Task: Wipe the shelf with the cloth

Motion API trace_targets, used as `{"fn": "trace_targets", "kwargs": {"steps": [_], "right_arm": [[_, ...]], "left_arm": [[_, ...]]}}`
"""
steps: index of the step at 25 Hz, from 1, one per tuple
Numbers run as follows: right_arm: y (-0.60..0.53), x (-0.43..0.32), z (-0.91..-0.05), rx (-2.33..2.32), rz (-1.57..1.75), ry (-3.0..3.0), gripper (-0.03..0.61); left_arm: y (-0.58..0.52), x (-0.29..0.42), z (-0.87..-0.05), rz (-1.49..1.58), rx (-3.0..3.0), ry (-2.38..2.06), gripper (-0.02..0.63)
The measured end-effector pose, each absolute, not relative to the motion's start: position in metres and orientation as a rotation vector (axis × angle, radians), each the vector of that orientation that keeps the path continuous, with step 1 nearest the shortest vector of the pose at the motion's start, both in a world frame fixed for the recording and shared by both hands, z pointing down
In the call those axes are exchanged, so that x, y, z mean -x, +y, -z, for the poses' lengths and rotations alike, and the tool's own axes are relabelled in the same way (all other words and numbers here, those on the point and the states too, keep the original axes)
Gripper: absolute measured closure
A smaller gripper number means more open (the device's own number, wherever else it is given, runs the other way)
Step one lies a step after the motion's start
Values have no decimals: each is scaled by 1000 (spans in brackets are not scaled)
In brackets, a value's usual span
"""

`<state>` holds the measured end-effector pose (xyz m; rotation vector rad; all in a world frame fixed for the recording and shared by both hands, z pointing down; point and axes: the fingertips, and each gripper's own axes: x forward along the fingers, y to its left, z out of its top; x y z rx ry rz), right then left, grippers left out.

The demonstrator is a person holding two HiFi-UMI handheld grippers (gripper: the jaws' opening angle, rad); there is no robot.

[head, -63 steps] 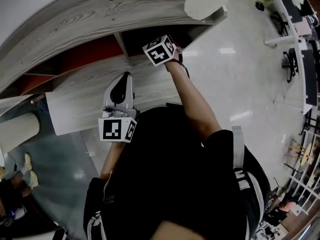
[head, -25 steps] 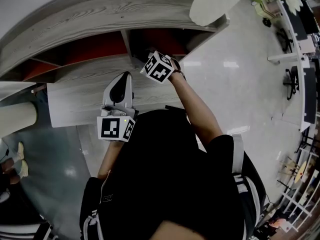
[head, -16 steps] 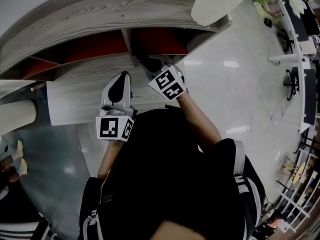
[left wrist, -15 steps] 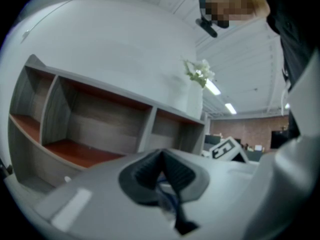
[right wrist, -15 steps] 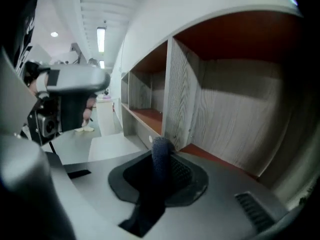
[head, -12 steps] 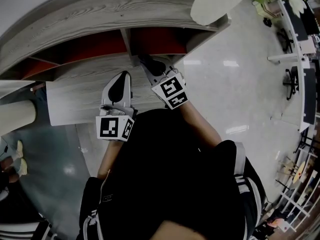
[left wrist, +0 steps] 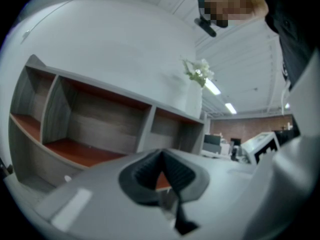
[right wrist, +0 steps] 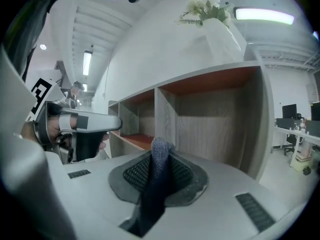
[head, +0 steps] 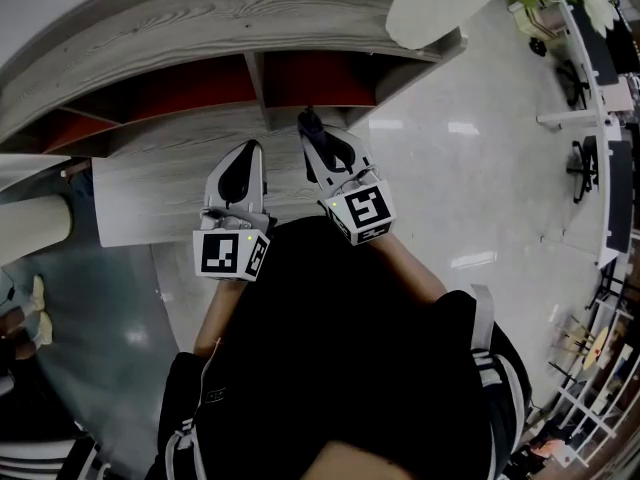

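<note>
Shelf point(head: 160, 183) ahead; I judge wipe between strokes. Right tongs point(head: 307, 124) pinch cloth point(right wrist: 158, 160); left tongs point(left wrist: 162, 159) closed, empty. Next: press cloth onto board.

Dim, vignetted fisheye views; ceiling strip light point(right wrist: 264, 15) glows; glare spots floor point(head: 455, 128); foreground blurred.

A glossy pale floor point(head: 480, 168) is seen, with ceiling lights mirrored in it. A white wall point(left wrist: 115, 49) is set behind the grey wood-grain shelf point(right wrist: 210, 119). Strip lights point(left wrist: 212, 87) are lit overhead, and desks point(head: 603, 88) are lined up far off.
</note>
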<state>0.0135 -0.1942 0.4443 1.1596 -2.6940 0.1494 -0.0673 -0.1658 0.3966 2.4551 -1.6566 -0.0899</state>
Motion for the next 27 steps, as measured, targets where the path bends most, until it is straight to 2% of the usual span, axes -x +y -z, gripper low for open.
{"fn": "trace_targets", "kwargs": {"steps": [27], "right_arm": [[-191,-15,-432,-1195,-155,-2743,531]], "left_arm": [[-170,66,-394,95,-2463,-1652,609]]}}
